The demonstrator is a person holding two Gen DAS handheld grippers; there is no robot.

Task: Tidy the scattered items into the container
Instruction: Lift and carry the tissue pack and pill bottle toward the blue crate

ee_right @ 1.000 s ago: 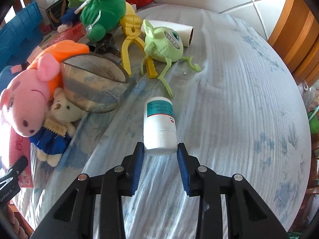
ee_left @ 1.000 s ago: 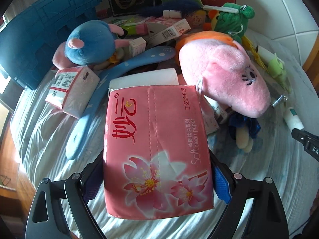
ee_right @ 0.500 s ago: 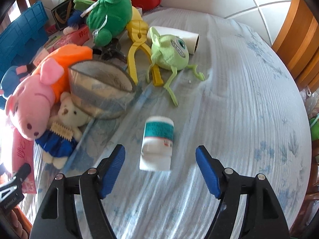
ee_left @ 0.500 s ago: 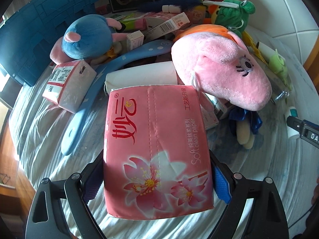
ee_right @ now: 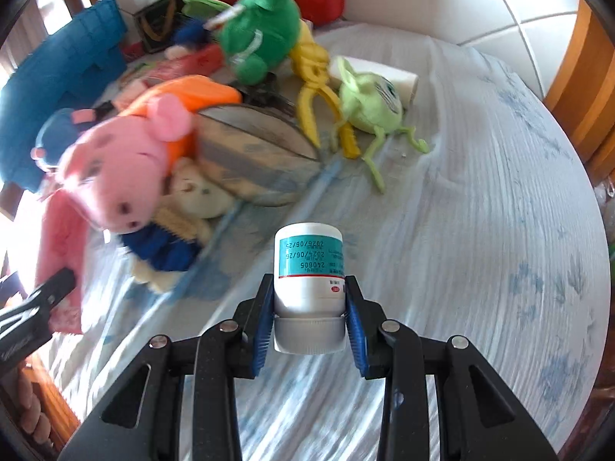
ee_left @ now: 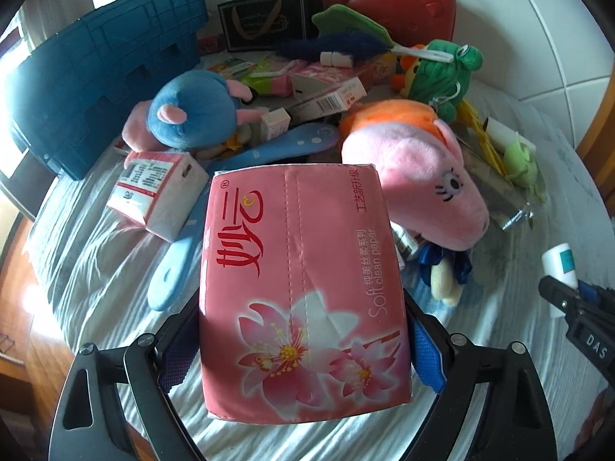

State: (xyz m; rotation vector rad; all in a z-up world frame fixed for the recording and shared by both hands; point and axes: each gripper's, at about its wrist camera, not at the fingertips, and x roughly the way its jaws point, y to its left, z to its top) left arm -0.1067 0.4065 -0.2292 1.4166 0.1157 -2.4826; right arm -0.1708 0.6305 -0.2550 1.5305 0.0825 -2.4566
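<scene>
My left gripper point(ee_left: 303, 345) is shut on a pink soft tissue pack point(ee_left: 300, 269), held above the bedsheet with the pads pressing its two long sides. In the right wrist view my right gripper point(ee_right: 309, 307) has its jaws closing on a white bottle point(ee_right: 308, 257) with a teal label, cap toward the camera; the blue pads press its sides near the cap. The blue plastic crate point(ee_left: 96, 77) stands at the far left, apart from both grippers. The left wrist view catches the bottle point(ee_left: 559, 265) at its right edge.
A pile lies between me and the crate: pink pig plush point(ee_left: 415, 184), blue mouse plush point(ee_left: 192, 115), green frog plush point(ee_right: 261, 30), small bear point(ee_right: 184, 207), green one-eyed plush point(ee_right: 373, 103), yellow tongs point(ee_right: 319, 88), boxes, a blue hanger. A red case point(ee_left: 388, 4) stands at the back.
The right jaws opened wide around the lying bottle, then shut on it again near the cap, and it now hangs off the sheet. The left gripper kept the tissue pack and drifted slightly.
</scene>
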